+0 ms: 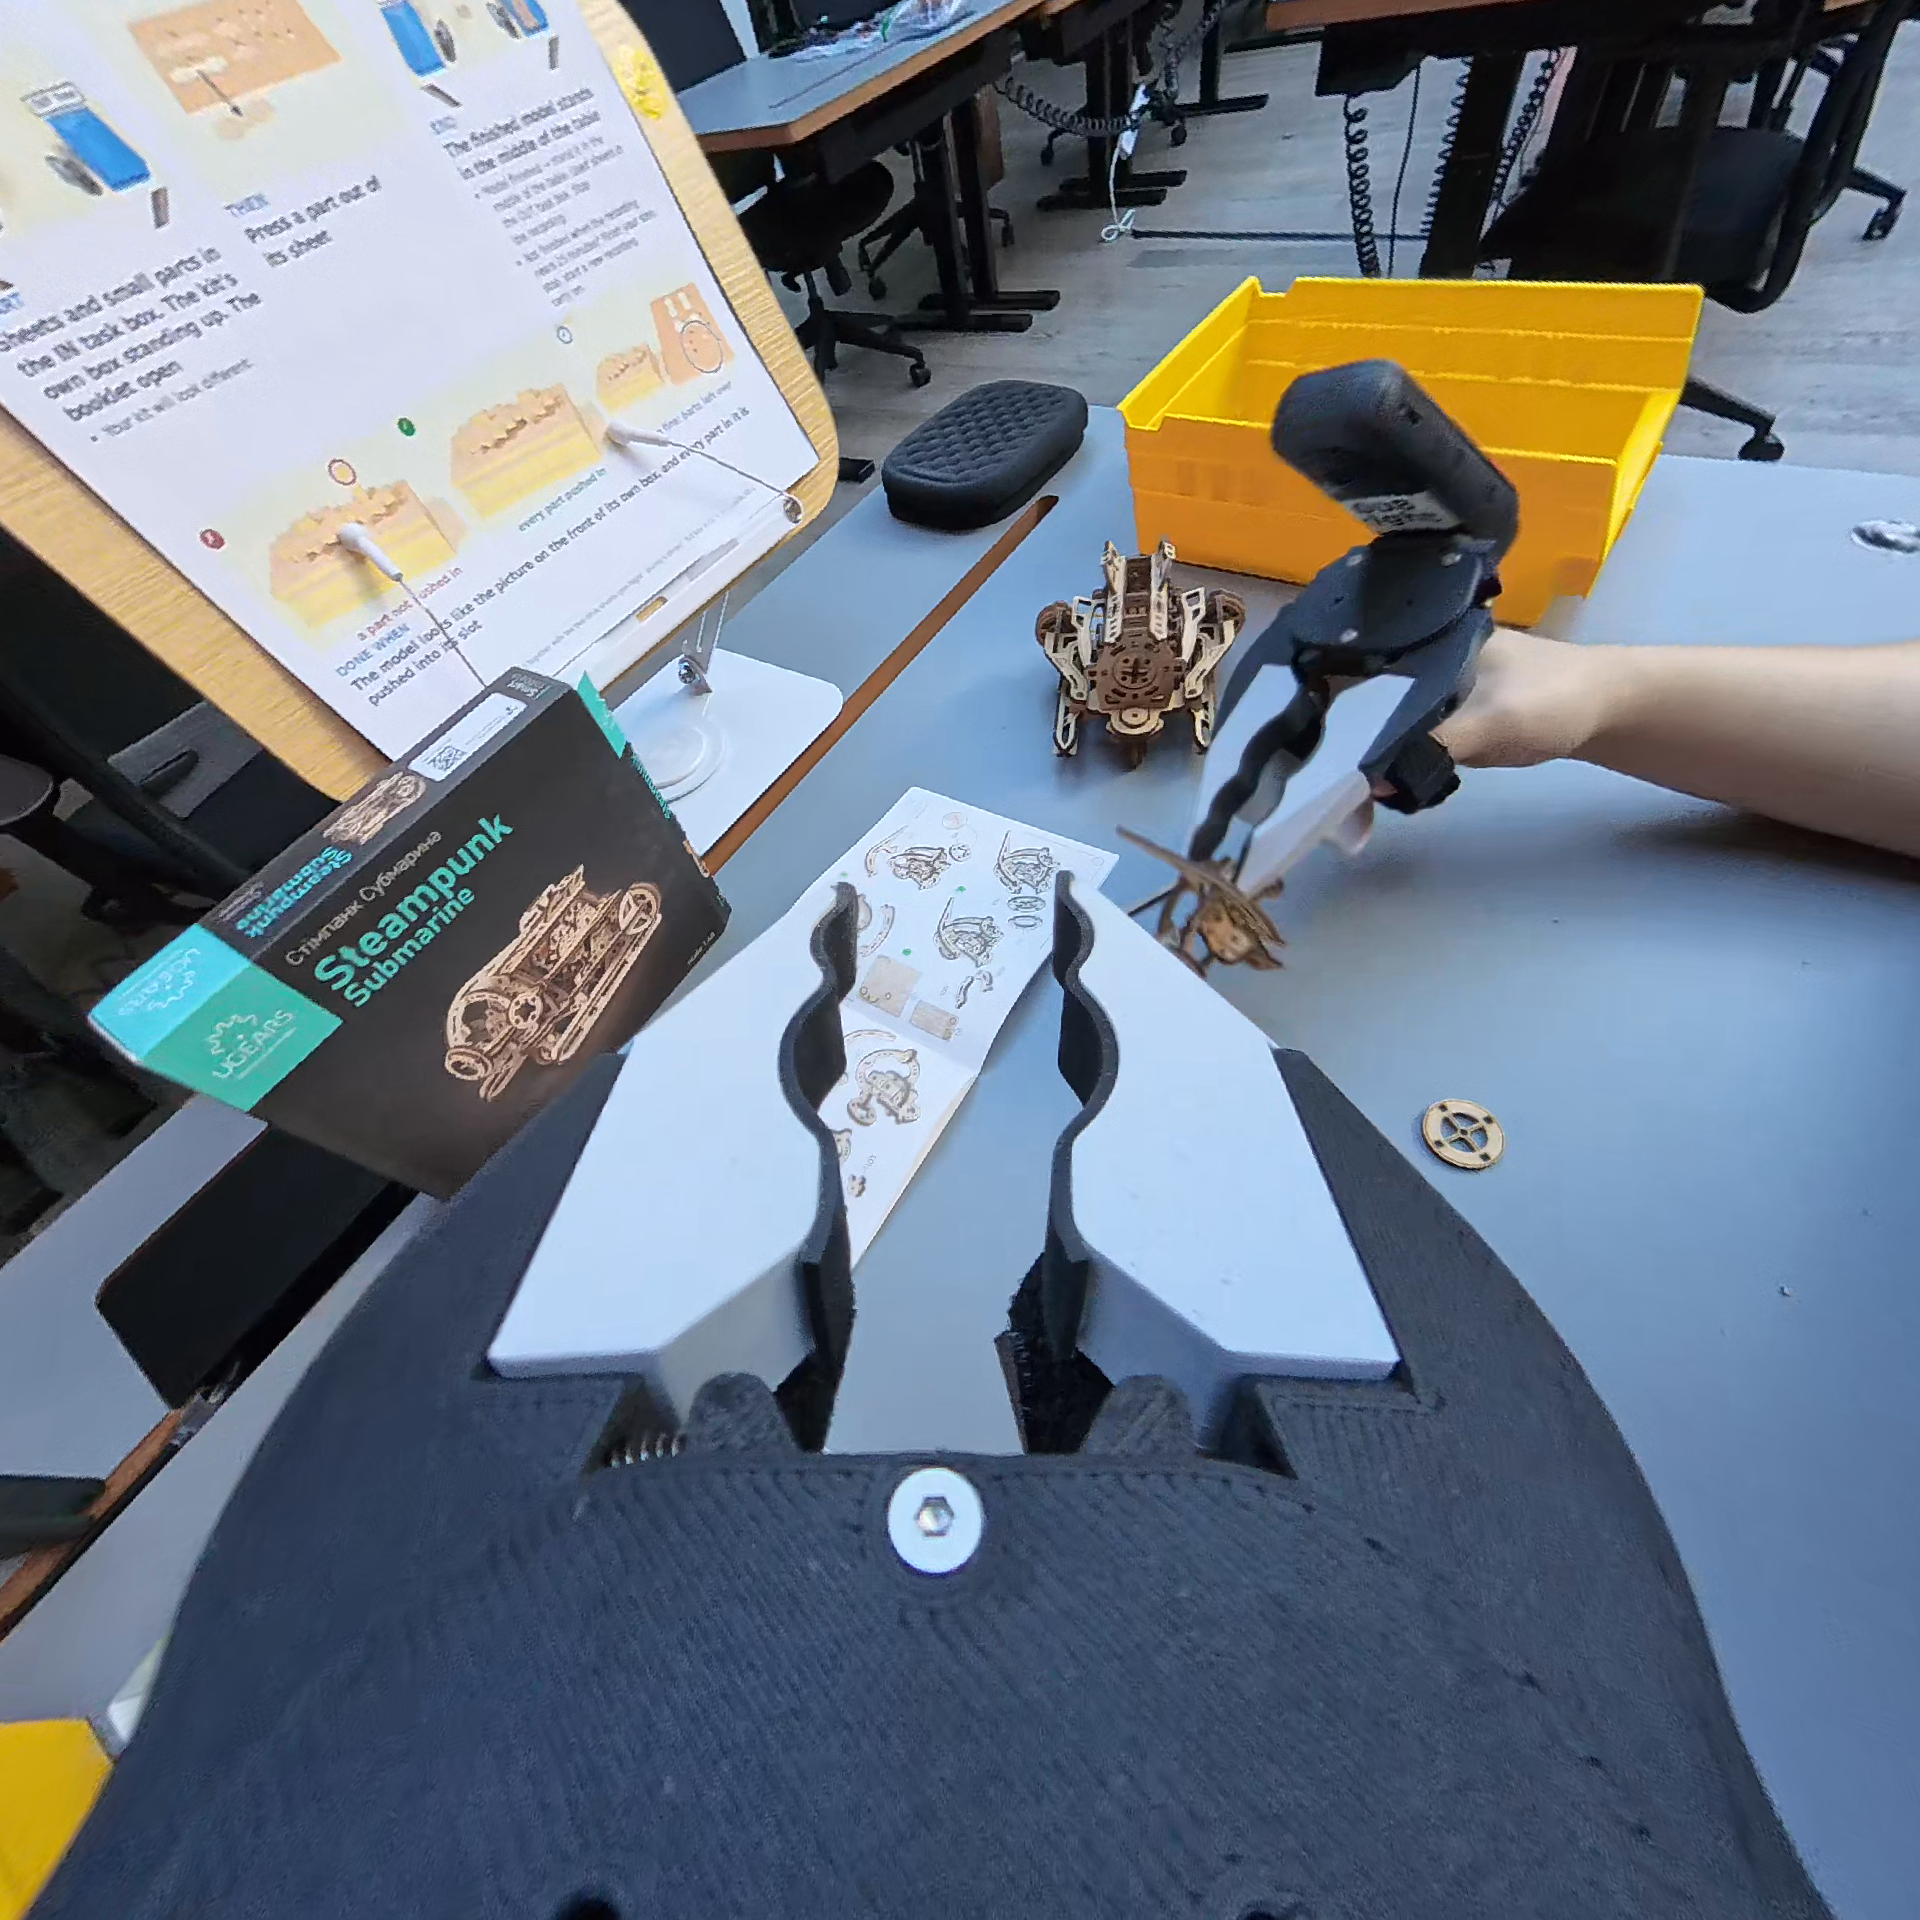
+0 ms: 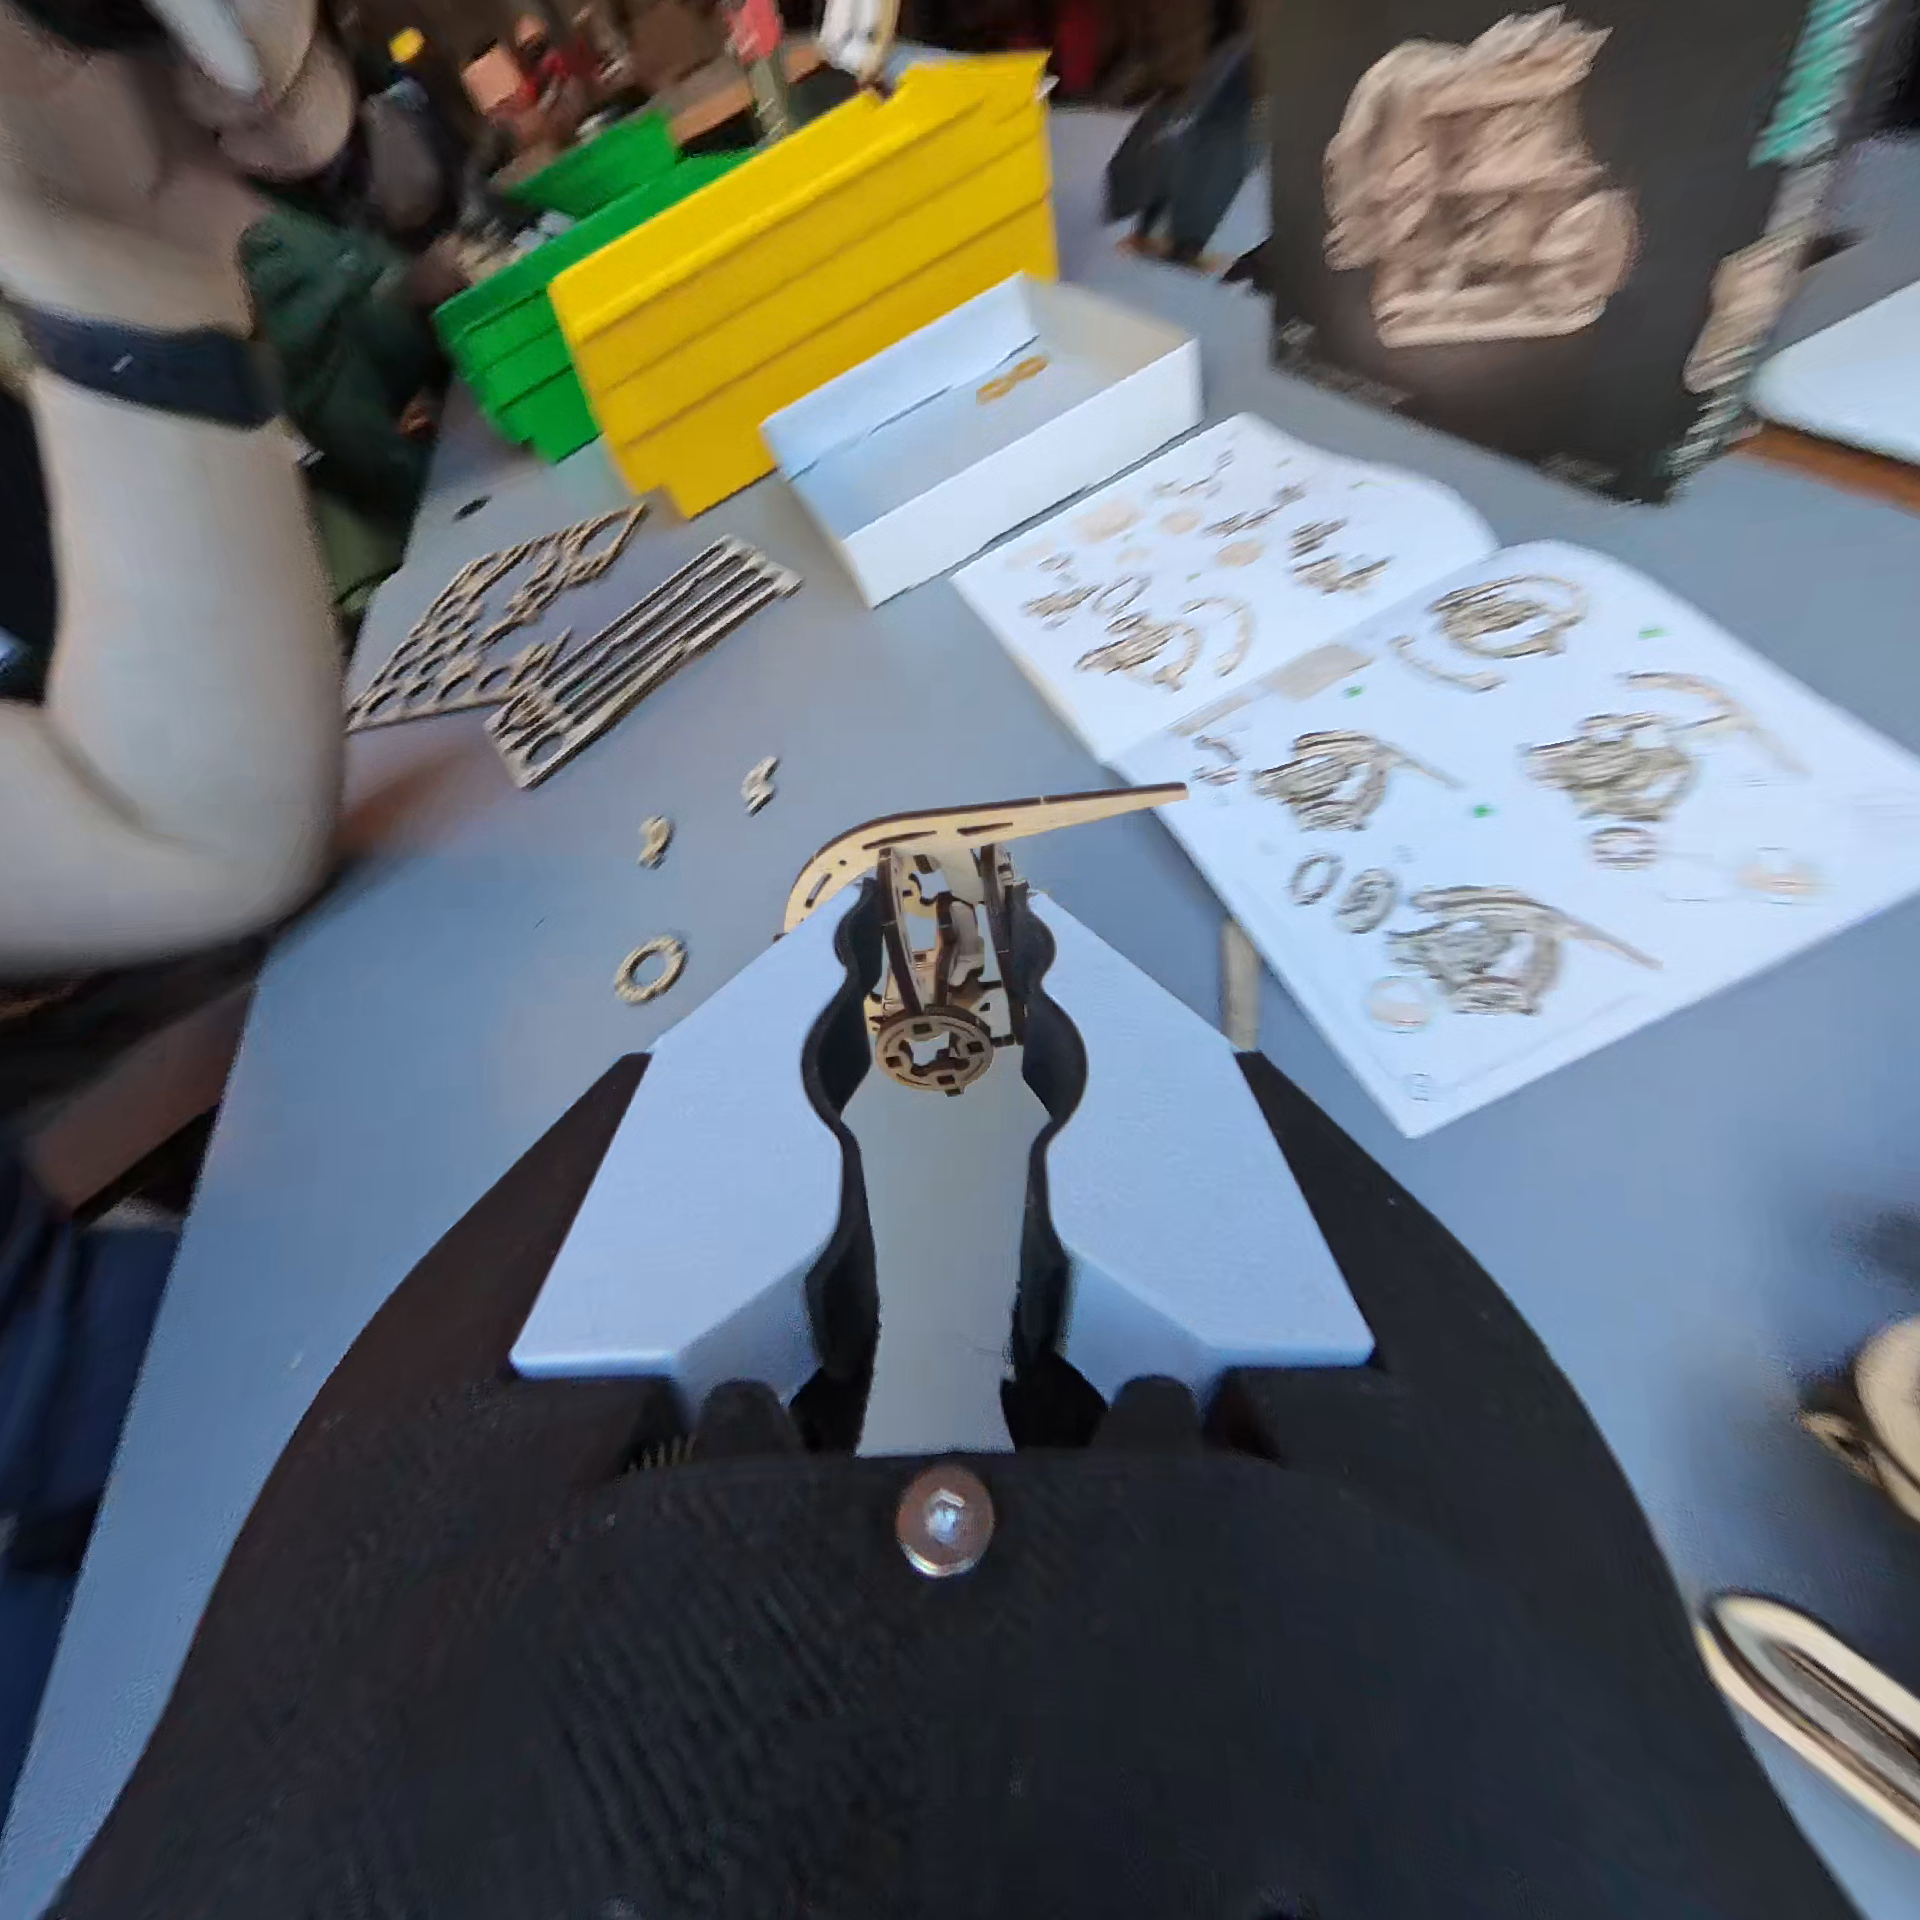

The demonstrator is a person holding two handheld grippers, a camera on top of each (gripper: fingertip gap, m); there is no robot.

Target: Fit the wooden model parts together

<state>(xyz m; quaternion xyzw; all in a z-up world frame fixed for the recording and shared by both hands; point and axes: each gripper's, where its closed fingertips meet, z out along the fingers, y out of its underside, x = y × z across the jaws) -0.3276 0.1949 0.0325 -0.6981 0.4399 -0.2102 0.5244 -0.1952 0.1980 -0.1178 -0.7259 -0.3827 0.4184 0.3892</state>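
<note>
The right gripper (image 2: 940, 971) has its two grey fingers with black wavy pads closed on a small pale wooden sub-assembly (image 2: 935, 977), a cluster of laser-cut plywood pieces with a round slotted disc at its near end and a long curved blade that sticks out over the open white instruction booklet (image 2: 1455, 748). It is held low over the grey table (image 2: 416, 1091), just beside the booklet, probably so that the build can be compared with the drawings. The left gripper (image 1: 951, 1049) has its fingers spread apart and holds nothing; it hangs above the same booklet (image 1: 935, 997), I judge ready to bring the next piece. Beyond the booklet stands the larger half-built wooden model (image 1: 1132, 649), in front of a yellow plastic bin (image 1: 1403, 416). A loose round wooden ring with spokes (image 1: 1463, 1135) lies on the table to the right of the booklet, well apart from it, likely waiting for its turn.
</note>
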